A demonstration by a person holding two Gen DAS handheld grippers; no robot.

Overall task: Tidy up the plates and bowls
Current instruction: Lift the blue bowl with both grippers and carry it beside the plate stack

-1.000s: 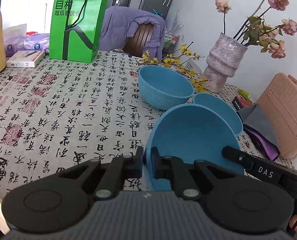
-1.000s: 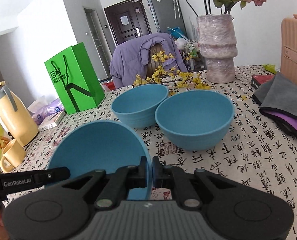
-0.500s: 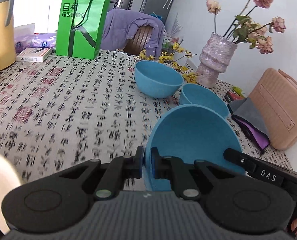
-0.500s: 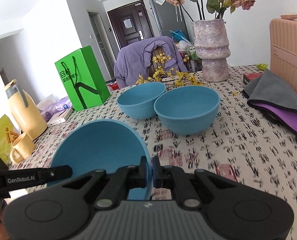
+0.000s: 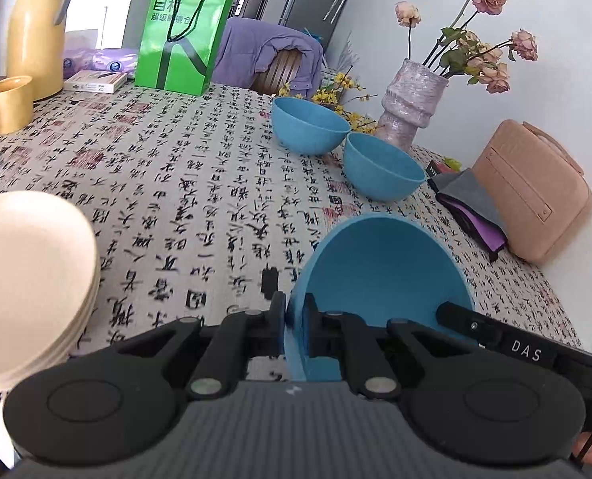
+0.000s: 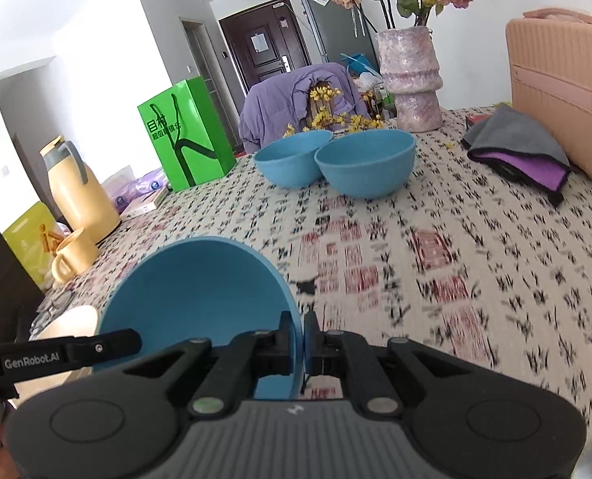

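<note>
Both grippers hold one blue bowl by opposite sides of its rim, above the table near its front. My left gripper is shut on the bowl's left rim. My right gripper is shut on the right rim of the same bowl. Two more blue bowls stand side by side further back; they also show in the right wrist view. A stack of cream plates sits at the near left.
A patterned cloth covers the table. A yellow mug, yellow thermos and green bag stand at the back left. A vase, a pink case and folded cloths are at the right.
Both grippers have carried the held bowl back toward the near edge, away from the two standing bowls. The cream plates and yellow mug have come into the left view.
</note>
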